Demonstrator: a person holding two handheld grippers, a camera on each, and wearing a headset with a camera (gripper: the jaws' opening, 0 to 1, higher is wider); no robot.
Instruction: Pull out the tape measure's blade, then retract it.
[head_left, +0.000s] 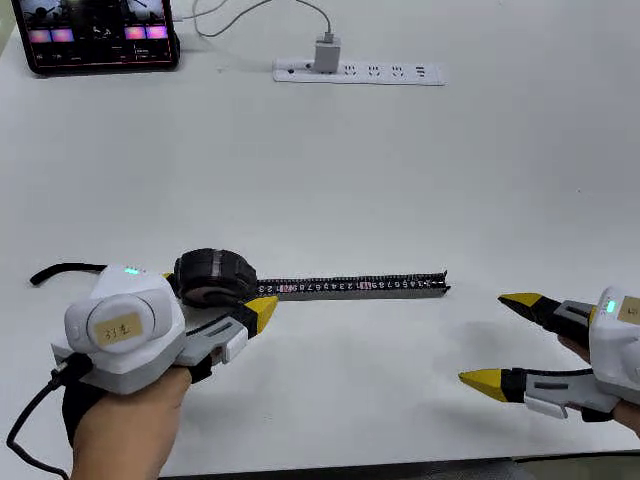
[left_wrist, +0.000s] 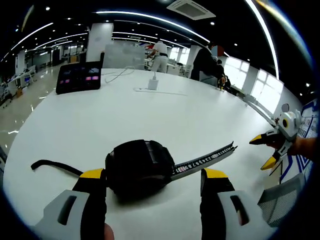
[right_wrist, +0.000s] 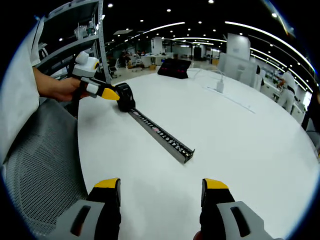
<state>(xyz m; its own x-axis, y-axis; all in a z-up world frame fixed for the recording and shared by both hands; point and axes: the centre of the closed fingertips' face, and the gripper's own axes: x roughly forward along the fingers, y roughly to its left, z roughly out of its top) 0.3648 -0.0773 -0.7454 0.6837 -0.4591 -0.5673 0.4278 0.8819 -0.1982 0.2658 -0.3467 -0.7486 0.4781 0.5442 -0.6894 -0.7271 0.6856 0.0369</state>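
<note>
Black round tape-measure case (head_left: 213, 277) on white surface (head_left: 400, 150). Dark numbered blade (head_left: 350, 286) extended, long axis pointing from case toward right tongs (head_left: 502, 340).
Left tongs (left_wrist: 153, 175) open, flanking case; contact unconfirmed.
Right tongs open, empty, well beyond blade tip.

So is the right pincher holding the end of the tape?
No, the right gripper hangs open with nothing between its jaws, well apart from the blade.

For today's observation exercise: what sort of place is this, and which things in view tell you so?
Probably an open-plan office or lab: a big white table, strip lights overhead, people standing beyond.
</note>
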